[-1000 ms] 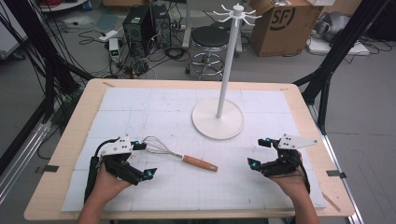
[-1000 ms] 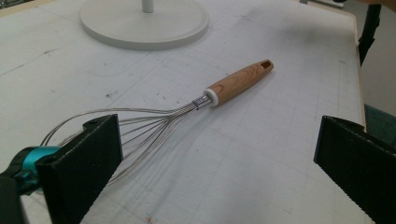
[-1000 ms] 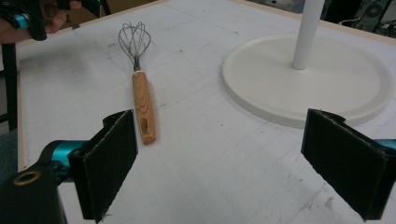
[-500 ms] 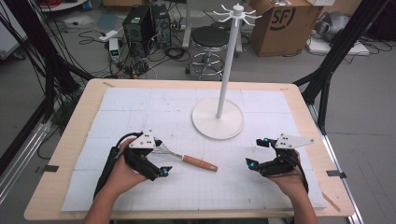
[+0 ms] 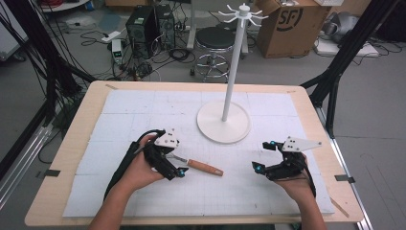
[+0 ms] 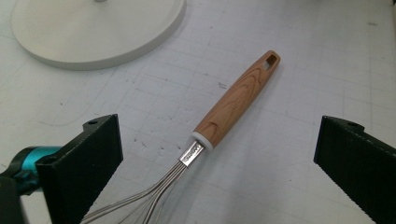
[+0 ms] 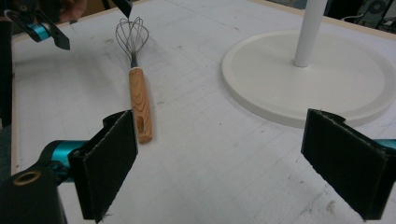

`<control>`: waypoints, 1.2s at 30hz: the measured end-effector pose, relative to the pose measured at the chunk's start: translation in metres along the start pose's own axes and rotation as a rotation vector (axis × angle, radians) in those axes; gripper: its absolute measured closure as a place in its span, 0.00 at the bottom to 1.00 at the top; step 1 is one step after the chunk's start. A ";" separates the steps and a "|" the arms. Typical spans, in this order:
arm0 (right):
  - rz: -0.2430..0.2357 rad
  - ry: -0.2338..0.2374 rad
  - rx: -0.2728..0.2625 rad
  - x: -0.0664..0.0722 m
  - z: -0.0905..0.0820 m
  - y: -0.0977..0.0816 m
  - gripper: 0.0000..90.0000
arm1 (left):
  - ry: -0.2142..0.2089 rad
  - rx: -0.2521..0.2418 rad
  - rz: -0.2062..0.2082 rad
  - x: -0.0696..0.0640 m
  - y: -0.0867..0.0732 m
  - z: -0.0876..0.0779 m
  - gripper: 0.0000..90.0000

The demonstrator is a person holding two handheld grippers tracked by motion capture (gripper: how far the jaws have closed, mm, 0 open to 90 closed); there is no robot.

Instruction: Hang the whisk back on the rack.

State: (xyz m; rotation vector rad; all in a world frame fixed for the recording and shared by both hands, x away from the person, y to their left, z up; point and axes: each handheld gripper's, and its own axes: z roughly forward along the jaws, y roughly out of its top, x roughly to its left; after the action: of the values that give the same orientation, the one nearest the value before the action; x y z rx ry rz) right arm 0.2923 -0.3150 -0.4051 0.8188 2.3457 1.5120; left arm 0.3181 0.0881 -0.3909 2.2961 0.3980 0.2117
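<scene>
A whisk with a wooden handle (image 5: 205,167) lies flat on the white mat, handle pointing right. My left gripper (image 5: 173,163) hovers over its wire end and hides the wires in the high view. In the left gripper view the whisk (image 6: 236,102) runs between the wide-apart jaws of the left gripper (image 6: 217,140), which do not touch it. My right gripper (image 5: 263,155) rests open at the right of the mat, apart from the whisk. In the right gripper view the right gripper (image 7: 229,154) holds nothing, and the whisk (image 7: 140,100) lies ahead on the left.
A white hook stand with a round base (image 5: 223,122) and a tall pole stands at the back middle of the mat. Its base (image 6: 93,28) lies just beyond the whisk. The wooden table edge (image 5: 62,158) frames the mat; a stool, boxes and cables stand behind.
My left gripper has moved right across the mat and now sits over the whisk's wire end, jaws still wide. The right gripper and the whisk have stayed in place.
</scene>
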 end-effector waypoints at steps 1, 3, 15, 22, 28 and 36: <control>0.000 0.002 -0.001 0.000 0.000 0.000 0.11 | -0.004 0.010 0.006 0.000 0.003 0.003 0.02; -0.002 0.001 -0.001 0.000 0.000 0.000 0.11 | -0.011 0.030 0.026 -0.001 0.009 0.007 0.02; -0.005 -0.002 0.005 -0.001 0.000 -0.001 0.11 | -0.035 0.146 0.087 0.001 0.033 0.026 0.02; -0.006 -0.004 0.008 -0.001 0.000 -0.001 0.11 | -0.040 0.194 0.112 0.002 0.040 0.038 0.02; -0.006 -0.004 0.009 -0.001 0.000 -0.001 0.11 | -0.033 0.295 0.124 0.004 0.035 0.055 0.02; -0.003 -0.005 0.012 -0.001 0.000 -0.001 0.11 | -0.053 0.367 0.121 0.006 0.030 0.066 0.19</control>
State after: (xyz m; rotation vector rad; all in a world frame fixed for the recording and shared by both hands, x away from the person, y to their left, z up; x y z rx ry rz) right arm 0.2930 -0.3157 -0.4062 0.8198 2.3544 1.4941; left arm 0.3482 0.0264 -0.4136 2.6846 0.2889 0.1460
